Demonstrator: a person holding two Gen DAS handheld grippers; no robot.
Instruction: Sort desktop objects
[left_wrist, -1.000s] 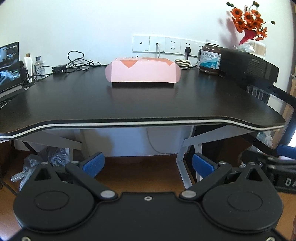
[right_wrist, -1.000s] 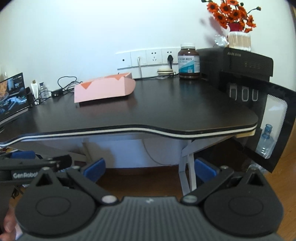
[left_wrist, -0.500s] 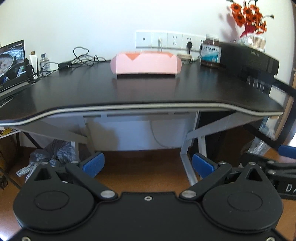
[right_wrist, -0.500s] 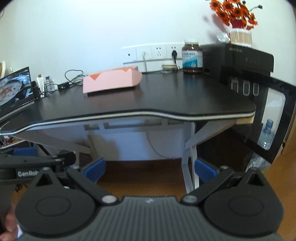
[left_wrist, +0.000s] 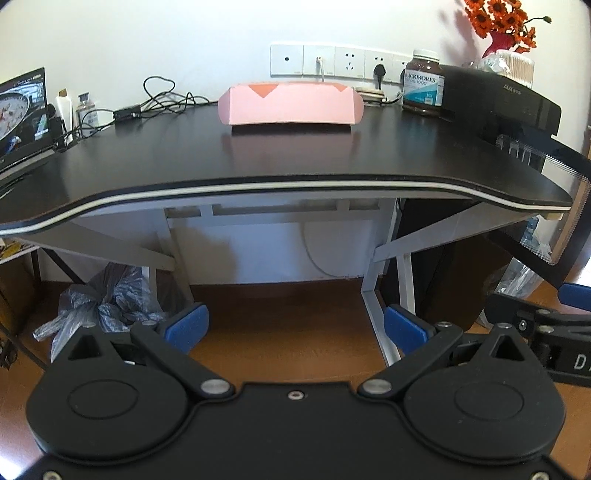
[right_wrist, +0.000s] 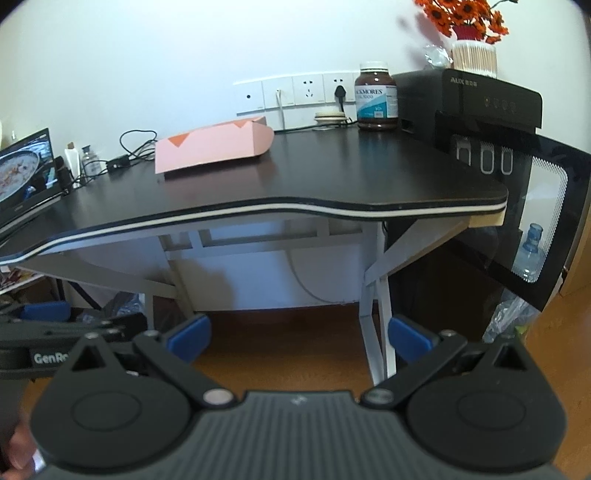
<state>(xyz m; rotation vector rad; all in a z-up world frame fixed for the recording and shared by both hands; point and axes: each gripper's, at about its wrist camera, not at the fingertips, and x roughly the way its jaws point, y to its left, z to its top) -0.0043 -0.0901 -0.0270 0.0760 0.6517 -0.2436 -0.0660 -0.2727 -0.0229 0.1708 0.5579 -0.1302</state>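
A: Where does the sorting stand?

B: The pink box (left_wrist: 290, 104) sits on the black desk (left_wrist: 295, 162), toward the back, in front of the wall sockets (left_wrist: 334, 61). Nothing touches it. Its top flaps show orange triangles; whether anything lies inside is hidden from both views.

A: What else is on the desktop?

B: A brown supplement jar (right_wrist: 376, 96) stands at the back right, just beside a black appliance (right_wrist: 469, 98). A small round thing (right_wrist: 328, 118) lies near the plug, too small to tell what. At the far left are a black adapter with cables (left_wrist: 127, 110), two little bottles (left_wrist: 86, 110) and a screen (left_wrist: 22, 110).

A: And the tools?

B: The left gripper (left_wrist: 293, 326) hangs below the desk edge, its blue pads spread wide with nothing between them. The right gripper (right_wrist: 299, 336) is the same: jaws apart, empty, low in front of the desk and well apart from every object.

A: So how much is done?

B: I judge it either not begun or finished; the pictures alone cannot settle which. If items remain, the jar and the small thing by the plug look like the candidates for the box.
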